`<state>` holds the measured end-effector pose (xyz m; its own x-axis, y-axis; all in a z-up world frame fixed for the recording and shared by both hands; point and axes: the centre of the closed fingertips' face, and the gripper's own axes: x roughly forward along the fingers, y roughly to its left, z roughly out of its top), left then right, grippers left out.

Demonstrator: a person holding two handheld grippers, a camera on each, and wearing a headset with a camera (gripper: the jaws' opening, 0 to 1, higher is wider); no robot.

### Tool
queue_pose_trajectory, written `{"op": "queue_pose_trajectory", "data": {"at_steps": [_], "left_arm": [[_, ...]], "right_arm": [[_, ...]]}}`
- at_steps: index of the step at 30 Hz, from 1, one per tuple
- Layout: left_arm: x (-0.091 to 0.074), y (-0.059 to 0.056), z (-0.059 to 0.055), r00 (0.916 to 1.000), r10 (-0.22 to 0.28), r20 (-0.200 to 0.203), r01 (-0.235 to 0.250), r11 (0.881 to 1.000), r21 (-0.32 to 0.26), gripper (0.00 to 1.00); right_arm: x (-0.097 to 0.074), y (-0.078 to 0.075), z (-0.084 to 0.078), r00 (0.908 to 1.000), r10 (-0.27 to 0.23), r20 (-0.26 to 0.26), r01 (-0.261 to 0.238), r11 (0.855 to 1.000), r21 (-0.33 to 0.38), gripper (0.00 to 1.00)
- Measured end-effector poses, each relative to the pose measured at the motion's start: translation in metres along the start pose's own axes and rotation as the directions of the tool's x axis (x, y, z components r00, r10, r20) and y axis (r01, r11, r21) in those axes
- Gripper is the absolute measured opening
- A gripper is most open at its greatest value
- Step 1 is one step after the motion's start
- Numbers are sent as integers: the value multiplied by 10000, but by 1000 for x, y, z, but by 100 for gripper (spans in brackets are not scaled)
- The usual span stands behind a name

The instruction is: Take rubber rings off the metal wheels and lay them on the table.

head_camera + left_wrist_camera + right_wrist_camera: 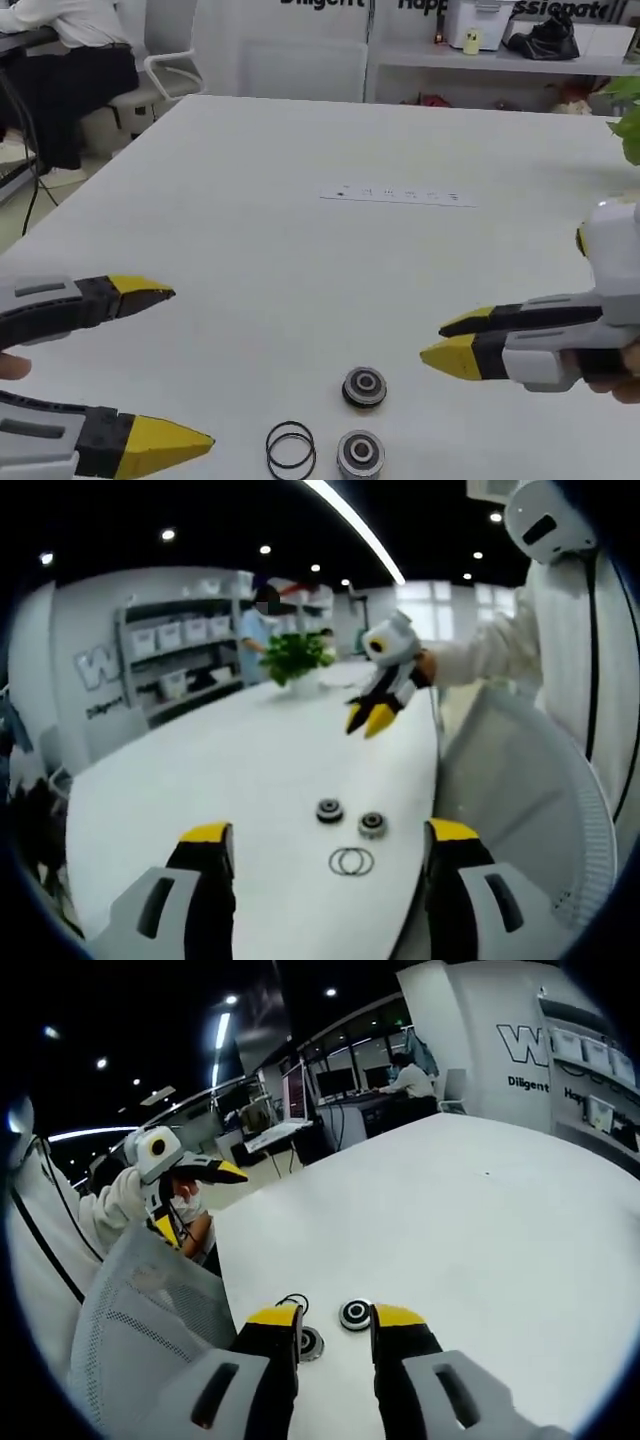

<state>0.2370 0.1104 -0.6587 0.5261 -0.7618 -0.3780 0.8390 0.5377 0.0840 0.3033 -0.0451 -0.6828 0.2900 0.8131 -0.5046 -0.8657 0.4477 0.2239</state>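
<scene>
Two small metal wheels lie near the front edge of the white table. The farther wheel has a dark rim. The nearer wheel looks grey. Two thin black rubber rings lie overlapping on the table left of the nearer wheel. My left gripper hovers left of them, jaws wide open and empty. My right gripper hangs right of the wheels, open by a narrow gap, holding nothing.
A flat strip with markings lies mid-table. A plant stands at the right edge. A seated person and a chair are beyond the far left corner. A mesh chair back is close behind the front edge.
</scene>
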Motion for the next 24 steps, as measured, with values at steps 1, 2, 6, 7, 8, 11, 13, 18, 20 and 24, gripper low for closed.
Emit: {"op": "queue_pose_trajectory", "data": {"at_steps": [1,2,6,7,8,11,13,18,20,24], "left_arm": [[1,1,1,10000,-7,-54,8,10000,53,79],[3,2,3,9999,22,-139,-20,9999,146,78],[8,3,16,9999,-21,-105,25,9993,362,79],[11,3,22,10000,-63,-22,64,9992,388,78],[12,4,25,10000,-93,33,92,9991,418,78],[21,5,37,9998,-169,136,161,9983,563,78],[28,5,44,9994,-265,222,250,9975,659,77],[47,9,57,9979,-432,473,395,9963,766,73],[55,13,61,9975,-444,550,396,9956,844,72],[68,20,67,9952,-587,788,526,9957,768,70]], "right_arm": [[-3,0,3,10000,-7,91,7,10000,-21,24],[-7,-1,8,9999,-10,172,11,10000,-67,24],[-16,-8,19,9995,-153,265,162,9993,-341,24],[-18,-10,22,9996,-127,270,138,9991,-402,24],[-19,-10,24,9995,-90,297,104,9989,-456,23],[-21,-14,27,9995,-33,310,52,9981,-612,23],[-18,-15,23,9996,200,199,-184,9968,-775,24],[-4,-16,8,9980,624,-100,-631,9924,-1061,25],[0,-17,6,9971,761,-41,-761,9917,-1036,26],[13,-23,3,9953,942,223,-903,9866,-1362,33]]}}
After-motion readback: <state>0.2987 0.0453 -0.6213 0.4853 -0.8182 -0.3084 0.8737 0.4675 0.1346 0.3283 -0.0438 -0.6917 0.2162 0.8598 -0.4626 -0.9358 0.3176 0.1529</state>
